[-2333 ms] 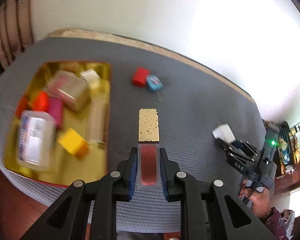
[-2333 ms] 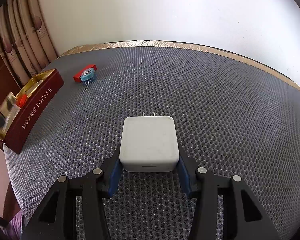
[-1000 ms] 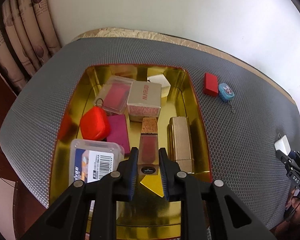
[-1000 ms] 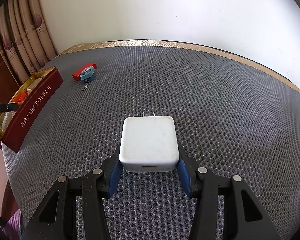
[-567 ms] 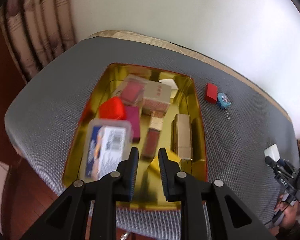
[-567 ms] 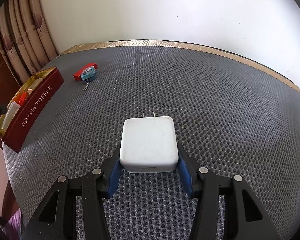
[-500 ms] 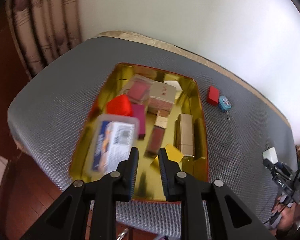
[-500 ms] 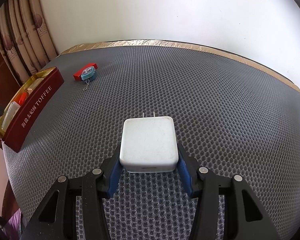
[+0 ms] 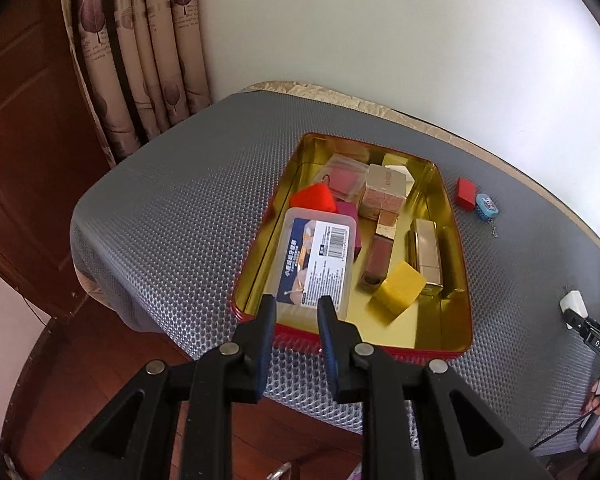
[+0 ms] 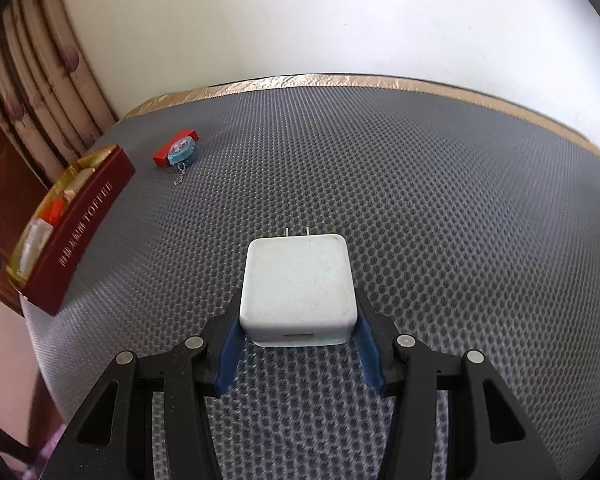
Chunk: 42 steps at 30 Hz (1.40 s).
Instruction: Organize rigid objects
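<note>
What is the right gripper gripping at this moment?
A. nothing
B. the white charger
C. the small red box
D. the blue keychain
B: the right gripper is shut on the white charger, its blue pads against both sides, prongs pointing away over the grey mat.

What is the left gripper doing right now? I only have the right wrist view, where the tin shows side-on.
Observer: The left gripper is open and holds nothing. It hovers at the near rim of the red tin.
Operator: The right gripper grips the white charger here. What lies in the tin's near end?
Observer: A clear plastic box with a barcode label, just ahead of the left fingertips.
Operator: Anything beside it?
Observer: A yellow block lies to its right, tilted against a red tube.
</note>
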Available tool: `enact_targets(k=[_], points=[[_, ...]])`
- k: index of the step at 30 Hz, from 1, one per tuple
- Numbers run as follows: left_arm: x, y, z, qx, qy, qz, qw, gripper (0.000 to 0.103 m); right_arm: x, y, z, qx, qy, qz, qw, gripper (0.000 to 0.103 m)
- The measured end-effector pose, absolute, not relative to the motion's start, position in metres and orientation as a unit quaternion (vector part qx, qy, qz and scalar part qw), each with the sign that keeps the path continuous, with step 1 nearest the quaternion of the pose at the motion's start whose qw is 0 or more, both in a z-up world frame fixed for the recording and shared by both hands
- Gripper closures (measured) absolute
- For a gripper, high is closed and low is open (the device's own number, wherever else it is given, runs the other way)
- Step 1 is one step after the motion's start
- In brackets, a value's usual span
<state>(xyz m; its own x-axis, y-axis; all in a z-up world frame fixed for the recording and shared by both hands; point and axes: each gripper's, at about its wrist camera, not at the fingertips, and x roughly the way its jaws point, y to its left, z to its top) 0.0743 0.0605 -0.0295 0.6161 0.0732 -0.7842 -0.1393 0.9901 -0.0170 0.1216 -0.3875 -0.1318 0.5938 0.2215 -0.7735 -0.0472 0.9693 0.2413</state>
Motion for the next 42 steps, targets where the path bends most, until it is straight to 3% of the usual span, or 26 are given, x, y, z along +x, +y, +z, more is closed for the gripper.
enact_targets(k=[19, 20, 22, 30, 34, 36, 38, 42], points=[[0.074, 0.070, -0.033, -0.060, 0.438, 0.050, 0.896, 0.078, 0.098, -0.332, -0.082, 0.087, 0.434, 0.112, 0.890, 0.056], [0.074, 0.071, -0.033, -0.064, 0.439, 0.050, 0.895, 0.078, 0.099, -0.325, -0.074, 0.090, 0.429, 0.125, 0.890, 0.058], [0.075, 0.073, -0.034, -0.068, 0.441, 0.049, 0.894, 0.078, 0.103, -0.308, -0.056, 0.093, 0.416, 0.157, 0.891, 0.074], [0.076, 0.076, -0.039, -0.077, 0.454, 0.043, 0.887, 0.077, 0.126, -0.228, -0.022, -0.011, 0.399, 0.198, 0.895, 0.075], [0.077, 0.076, -0.040, -0.078, 0.452, 0.042, 0.888, 0.077, 0.120, -0.239, -0.048, -0.034, 0.425, 0.167, 0.889, 0.063], [0.079, 0.076, -0.044, -0.081, 0.460, 0.037, 0.883, 0.077, 0.125, -0.243, -0.061, -0.024, 0.441, 0.169, 0.881, 0.050], [0.079, 0.077, -0.045, -0.084, 0.463, 0.034, 0.882, 0.076, 0.131, -0.243, -0.067, -0.032, 0.441, 0.164, 0.882, 0.021], [0.079, 0.075, -0.045, -0.080, 0.464, 0.035, 0.882, 0.075, 0.143, -0.231, -0.082, -0.077, 0.452, 0.193, 0.867, 0.019]])
